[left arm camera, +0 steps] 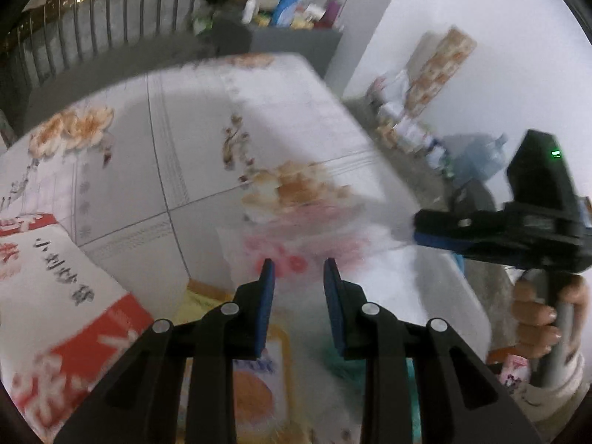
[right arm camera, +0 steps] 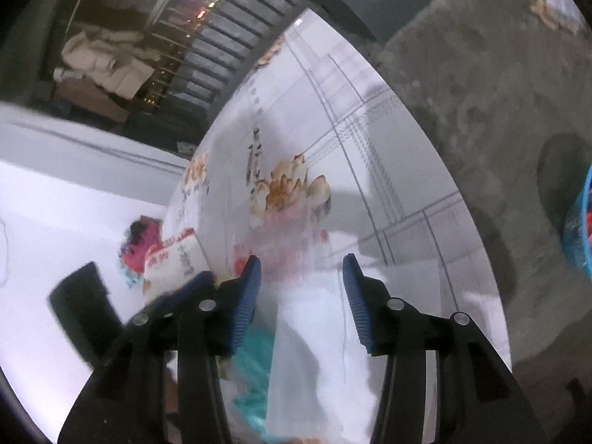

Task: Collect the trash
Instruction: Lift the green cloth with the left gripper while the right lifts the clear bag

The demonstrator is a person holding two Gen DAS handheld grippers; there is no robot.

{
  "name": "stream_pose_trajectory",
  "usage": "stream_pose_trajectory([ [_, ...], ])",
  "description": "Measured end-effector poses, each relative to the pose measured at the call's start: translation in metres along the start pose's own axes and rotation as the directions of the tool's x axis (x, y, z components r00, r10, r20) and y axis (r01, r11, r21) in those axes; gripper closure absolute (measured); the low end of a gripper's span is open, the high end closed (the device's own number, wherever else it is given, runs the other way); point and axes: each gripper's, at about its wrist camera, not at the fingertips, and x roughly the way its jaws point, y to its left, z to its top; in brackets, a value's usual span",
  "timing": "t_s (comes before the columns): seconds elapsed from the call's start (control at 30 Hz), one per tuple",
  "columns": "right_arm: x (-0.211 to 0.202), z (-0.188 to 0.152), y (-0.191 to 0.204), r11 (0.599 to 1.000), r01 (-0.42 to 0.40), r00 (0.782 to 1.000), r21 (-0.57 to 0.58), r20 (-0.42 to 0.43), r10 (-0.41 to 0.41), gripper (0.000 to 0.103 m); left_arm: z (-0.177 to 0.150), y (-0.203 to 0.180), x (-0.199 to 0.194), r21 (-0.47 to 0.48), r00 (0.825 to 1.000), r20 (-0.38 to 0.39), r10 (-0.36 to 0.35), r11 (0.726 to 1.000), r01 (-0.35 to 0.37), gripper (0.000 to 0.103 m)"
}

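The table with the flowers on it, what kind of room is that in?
Probably a lived-in room at home. The table wears a flowered cloth, bottles and boxes crowd the floor by the wall, and a railing runs behind.

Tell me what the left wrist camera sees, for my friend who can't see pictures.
The left tool hovers with its blue fingers apart over a blurry see-through bag on a flowered tablecloth. A red and white packet lies at left; a hand holds the right tool at right.

Left gripper [left arm camera: 299,263] pointed downward, jaws partly apart, gripping nothing. Right gripper [right arm camera: 301,259] likewise, jaws wider.
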Motion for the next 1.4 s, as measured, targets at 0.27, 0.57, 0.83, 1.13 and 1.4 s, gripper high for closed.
stream_pose_trajectory([
  [0.27,0.018,0.009,-0.013,0.998,-0.038,0.995,0.054,-0.094,0.043,0.064,0.000,0.016,0.027,-0.046,0.997,-0.077,0.002,0.999,-0.005,0.078],
  [0.57,0.029,0.009,-0.006,0.996,-0.073,0.986,0.054,-0.145,0.080,0.076,-0.001,0.014,0.026,-0.038,0.998,-0.061,-0.001,0.999,-0.001,0.079],
  [0.83,0.023,0.008,0.003,0.997,-0.073,0.993,0.014,-0.090,0.074,0.101,-0.001,0.014,0.023,-0.051,0.999,-0.040,-0.022,0.998,0.020,0.079],
  [1.13,-0.057,0.000,0.007,0.992,-0.120,0.985,-0.041,0.123,0.124,0.102,-0.015,-0.006,-0.056,0.019,0.982,0.146,-0.123,0.992,0.121,0.072],
  [1.4,-0.105,-0.056,-0.025,0.996,-0.084,0.962,-0.007,0.262,0.082,0.102,-0.075,-0.045,-0.080,0.114,0.973,0.076,-0.217,0.972,0.208,0.041],
])
